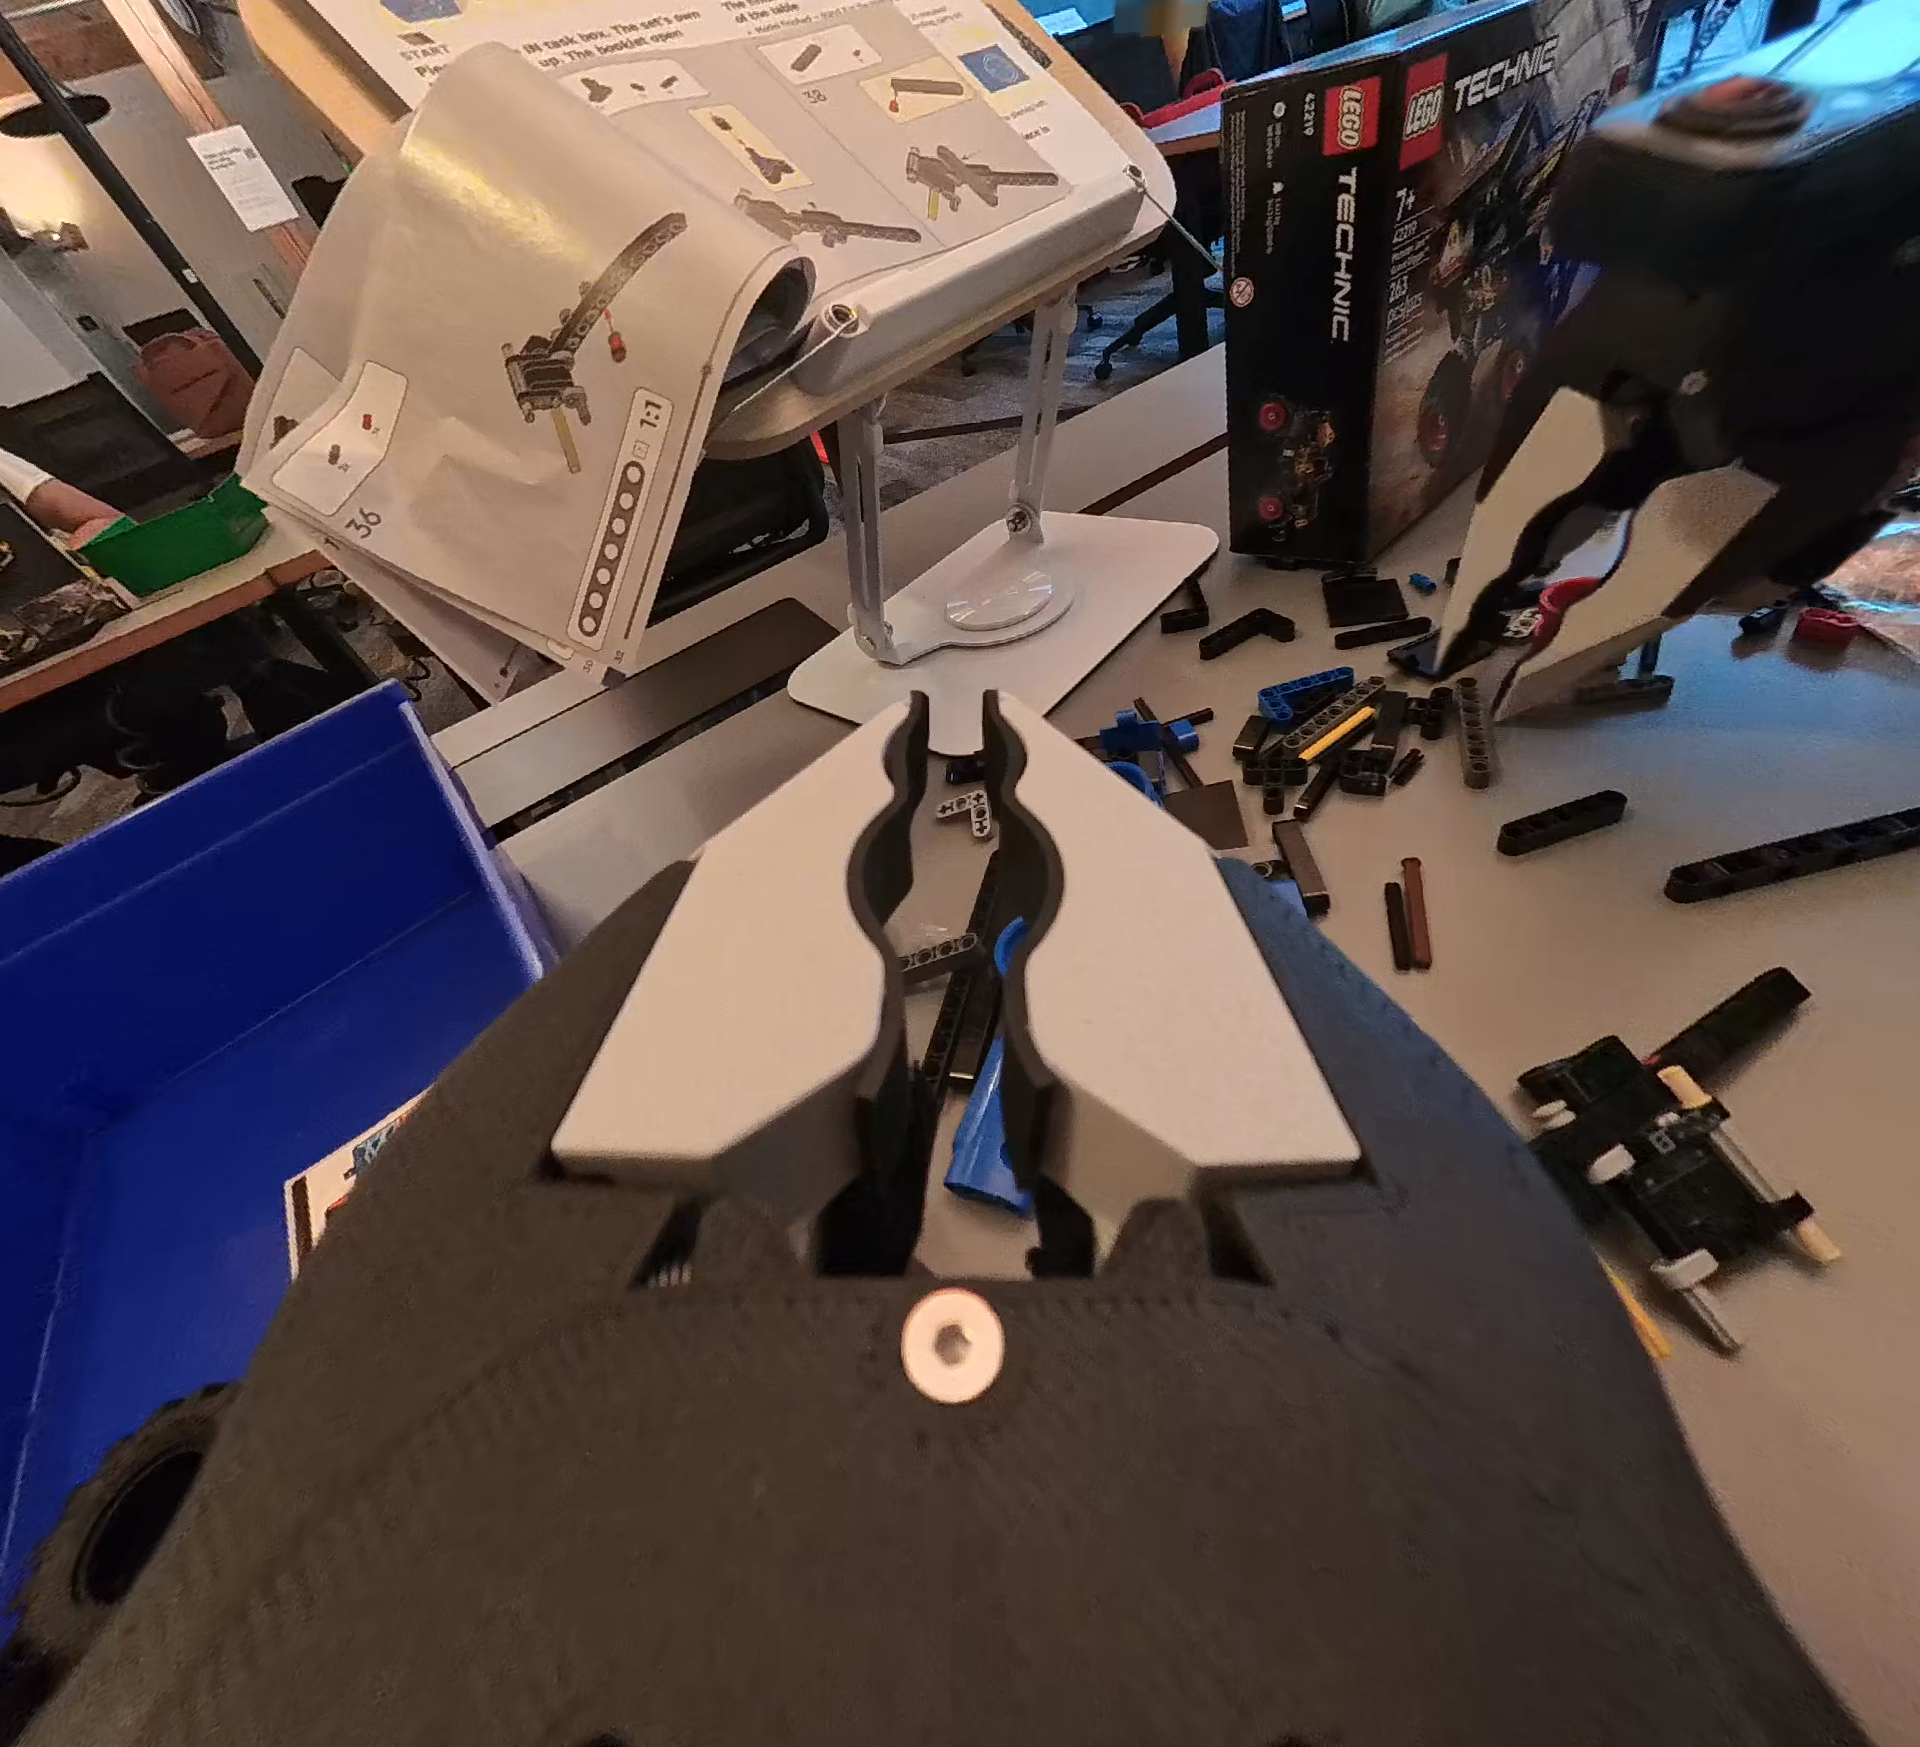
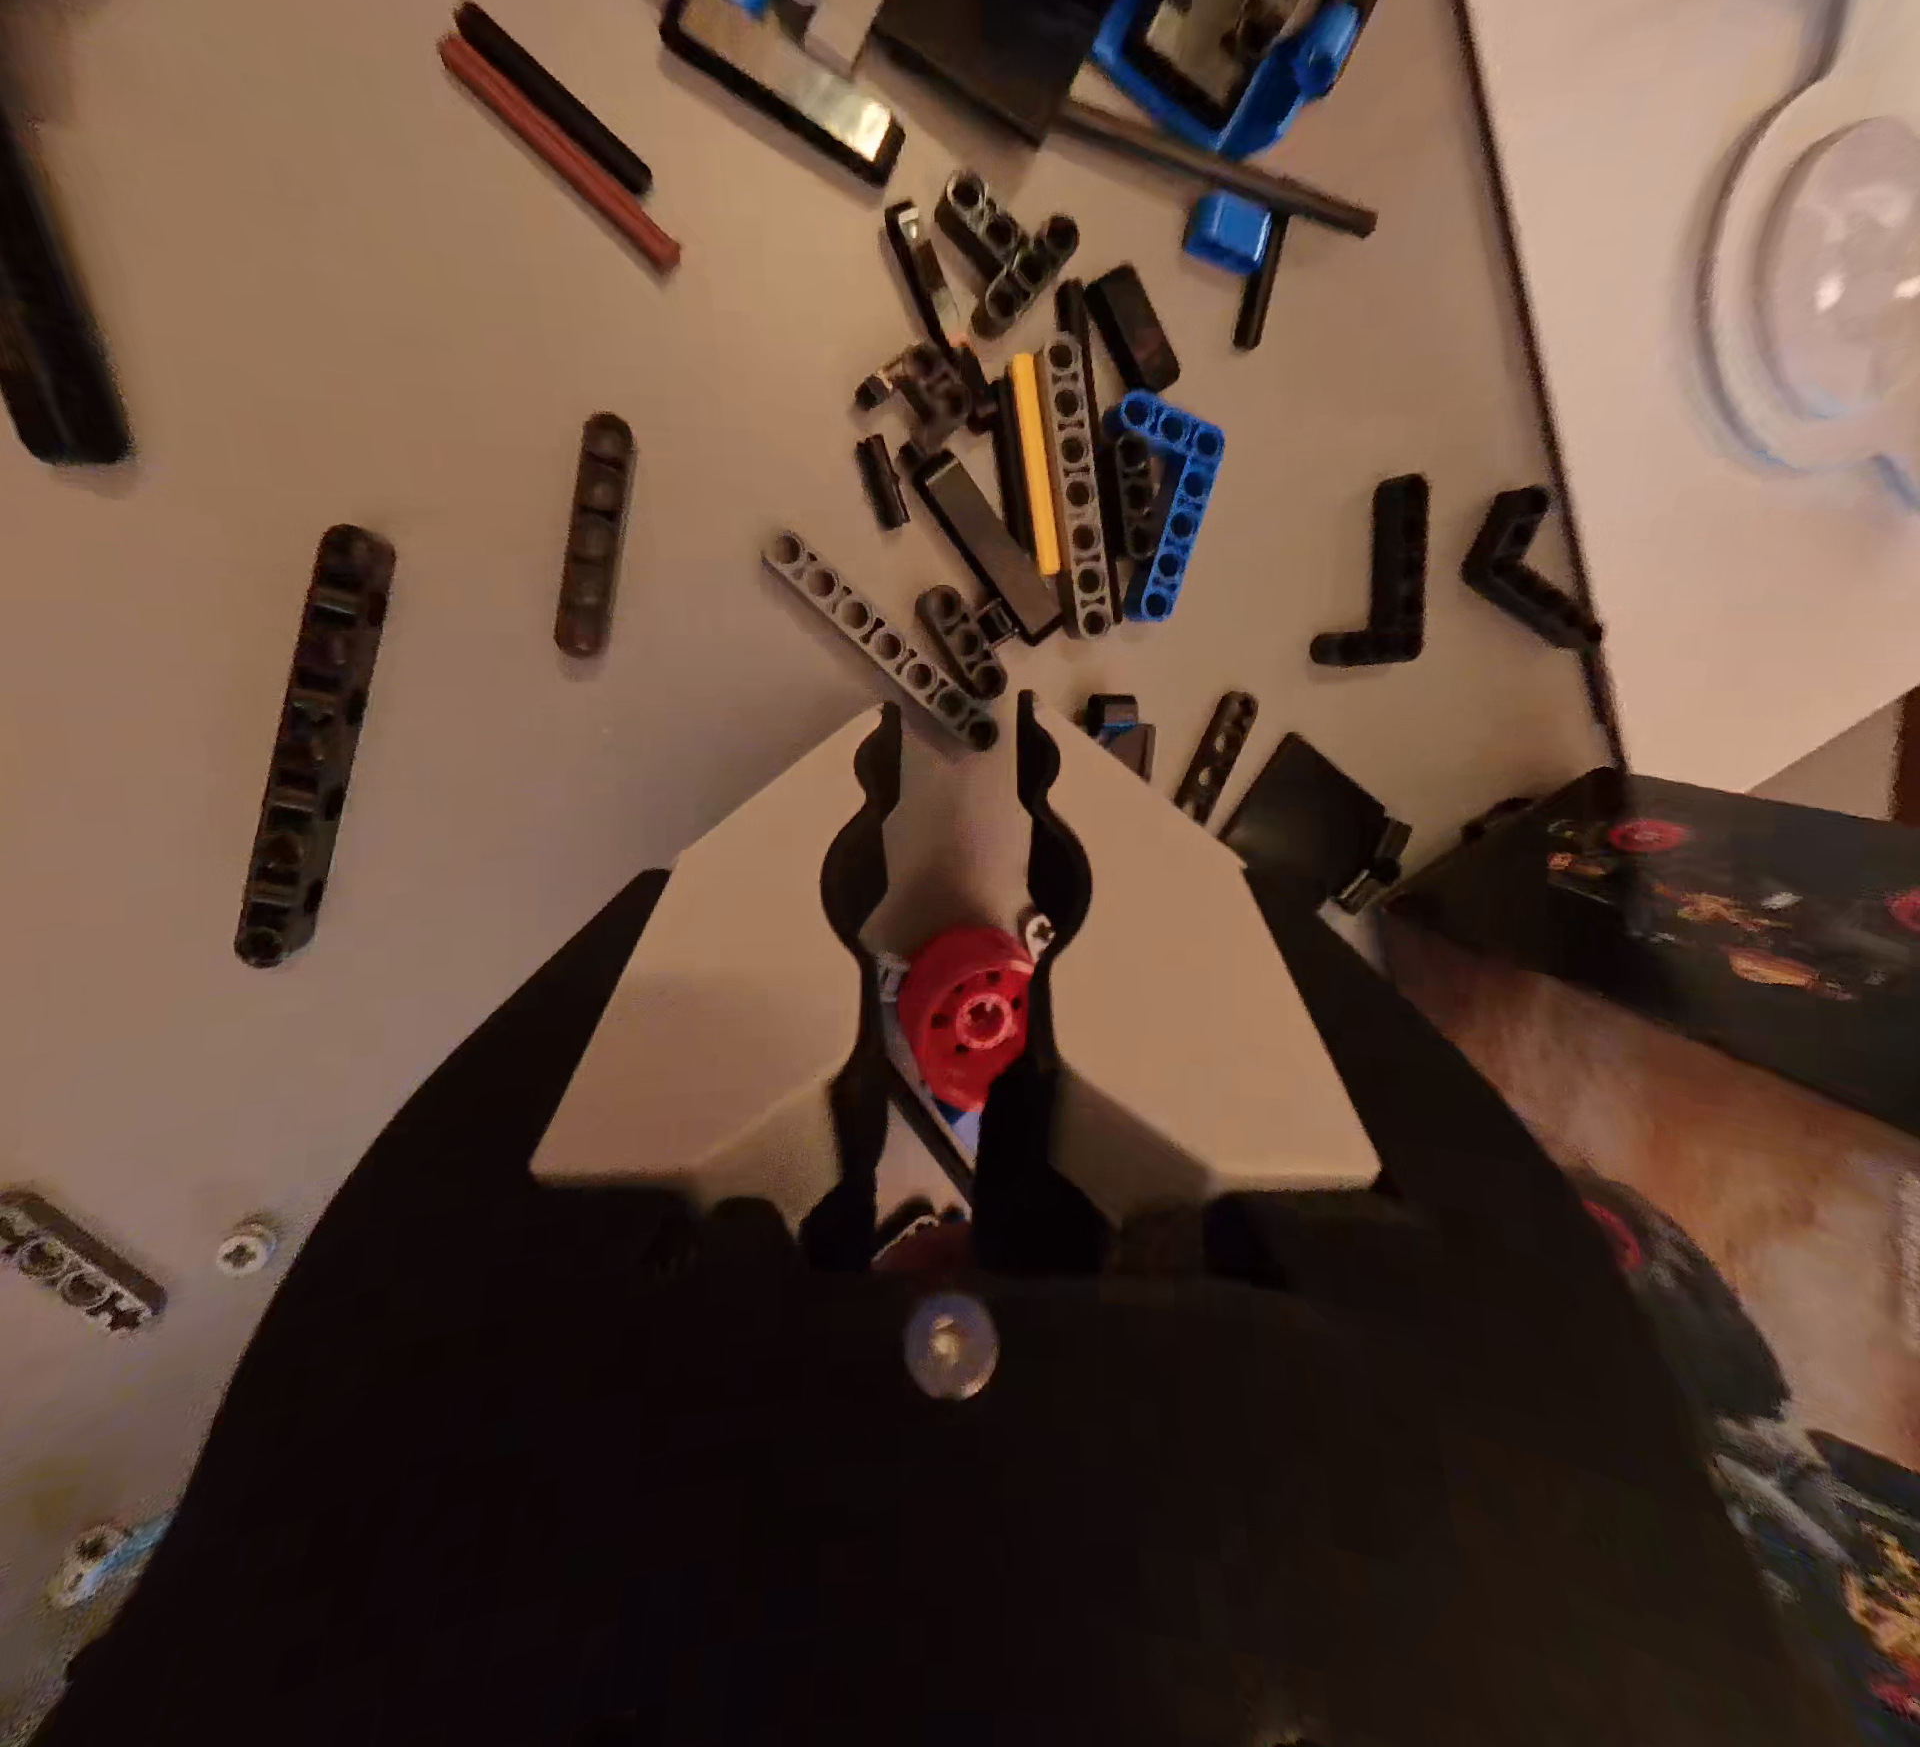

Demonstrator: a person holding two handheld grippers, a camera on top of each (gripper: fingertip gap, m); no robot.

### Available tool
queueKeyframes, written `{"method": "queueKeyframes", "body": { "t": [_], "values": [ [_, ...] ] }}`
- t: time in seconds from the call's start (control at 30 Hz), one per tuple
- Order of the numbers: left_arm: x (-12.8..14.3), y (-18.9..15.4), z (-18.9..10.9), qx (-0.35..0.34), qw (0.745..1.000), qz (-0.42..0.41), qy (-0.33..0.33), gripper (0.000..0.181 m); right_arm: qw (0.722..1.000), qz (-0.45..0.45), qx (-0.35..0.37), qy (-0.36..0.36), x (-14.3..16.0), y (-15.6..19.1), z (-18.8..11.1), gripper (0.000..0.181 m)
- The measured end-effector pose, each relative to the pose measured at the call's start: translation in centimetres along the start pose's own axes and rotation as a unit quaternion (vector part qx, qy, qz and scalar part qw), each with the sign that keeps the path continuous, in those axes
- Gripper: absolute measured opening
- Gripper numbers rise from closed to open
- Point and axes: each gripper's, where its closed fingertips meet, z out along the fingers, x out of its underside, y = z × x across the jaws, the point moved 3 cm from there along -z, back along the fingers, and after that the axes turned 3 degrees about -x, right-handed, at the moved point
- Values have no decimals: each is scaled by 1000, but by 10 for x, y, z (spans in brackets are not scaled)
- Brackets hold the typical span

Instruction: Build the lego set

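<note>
1. At the far left of the left wrist view sits a blue bin (image 1: 208, 970), its open side turned toward the work area, presumably so spare parts stay within reach.
2. Above it, in the upper left, an instruction booklet (image 1: 644, 170) rests on a tilted white stand (image 1: 997, 596), angled so that the builder can read it while working; one page curls down over the stand's edge.
3. At centre, the left gripper (image 1: 954, 721) hangs low over the grey table (image 1: 1558, 949). Its fingers stand nearly together with a narrow gap, and nothing seems to be caught between them; black and blue pieces are visible on the table through the gap.
4. Right of centre lies the loose pile of parts (image 1: 1340, 741), with a partly built black assembly (image 1: 1662, 1167) lower right, set apart from the clutter.
5. In the upper right stands the set's box (image 1: 1382, 295), upright at the back of the table.
6. At the right edge, the right gripper (image 1: 1486, 658) points steeply down at the table.
7. In the right wrist view, the right gripper (image 2: 951, 721) pinches a red wheel hub (image 2: 966, 1011) deep in the curved recess of its fingers, which I judge holds a round piece steadier than the tips would.
</note>
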Motion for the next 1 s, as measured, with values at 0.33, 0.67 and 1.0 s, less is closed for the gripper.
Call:
{"method": "queueKeyframes", "body": {
  "t": [0.33, 0.67, 1.0],
  "values": [
    [0, 0, 0, -2, 1000, 4, 0, 8, 999, 32, -12, -11, 4, 3, -3, 7],
    [-1, -1, 0, -4, 1000, 9, -3, 8, 995, 71, 19, -67, 10, 31, -51, 7],
    [-4, -3, 0, -3, 1000, 15, -7, 8, 992, 97, -48, -65, 26, 125, -56, 7]
  ]
}}
